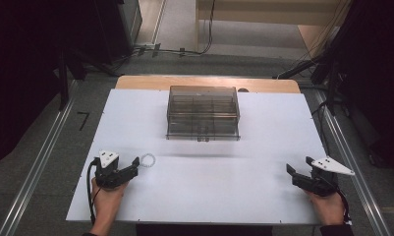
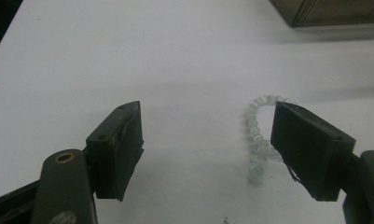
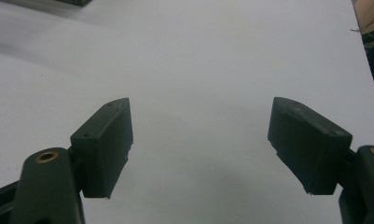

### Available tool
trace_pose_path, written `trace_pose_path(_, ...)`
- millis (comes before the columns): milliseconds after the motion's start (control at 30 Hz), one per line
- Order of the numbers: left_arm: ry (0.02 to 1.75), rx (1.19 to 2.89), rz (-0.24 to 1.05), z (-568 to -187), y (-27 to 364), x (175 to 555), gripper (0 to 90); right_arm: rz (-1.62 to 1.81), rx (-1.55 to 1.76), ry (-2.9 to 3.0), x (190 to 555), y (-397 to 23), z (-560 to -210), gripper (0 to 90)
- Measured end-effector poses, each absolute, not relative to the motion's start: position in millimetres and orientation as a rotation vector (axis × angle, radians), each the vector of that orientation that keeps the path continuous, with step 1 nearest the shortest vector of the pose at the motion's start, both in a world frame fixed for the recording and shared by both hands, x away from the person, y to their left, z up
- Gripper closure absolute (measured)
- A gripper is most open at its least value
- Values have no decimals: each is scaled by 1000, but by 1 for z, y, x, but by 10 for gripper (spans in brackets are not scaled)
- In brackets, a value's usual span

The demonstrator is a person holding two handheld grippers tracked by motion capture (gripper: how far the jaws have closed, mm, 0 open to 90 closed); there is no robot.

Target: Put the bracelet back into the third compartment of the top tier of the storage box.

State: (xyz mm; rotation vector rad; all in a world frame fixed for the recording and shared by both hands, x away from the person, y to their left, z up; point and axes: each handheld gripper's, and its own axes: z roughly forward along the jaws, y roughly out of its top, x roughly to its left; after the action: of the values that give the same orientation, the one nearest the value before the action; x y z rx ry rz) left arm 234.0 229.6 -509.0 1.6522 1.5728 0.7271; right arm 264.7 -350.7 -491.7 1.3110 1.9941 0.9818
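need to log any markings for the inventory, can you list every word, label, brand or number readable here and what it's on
None can be read.
The smoky clear storage box: a small pale speck on its lid, too small to tell whether it is print.
The bead bracelet, left gripper, right gripper and white table: no text seen.

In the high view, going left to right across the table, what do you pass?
Left tool → bead bracelet → clear box → right tool.
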Motion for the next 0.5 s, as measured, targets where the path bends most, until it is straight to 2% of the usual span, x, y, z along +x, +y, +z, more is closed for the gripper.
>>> trace_pose_path(367, 1554, 1707, 683, -513, 221, 243, 297, 987, 1312, 1994, 266, -351, -492, 203)
trace_pose_path(500, 1532, 1712, 664, -512, 220, 242, 390, 988, 1316, 1991, 265, -351, -492, 203)
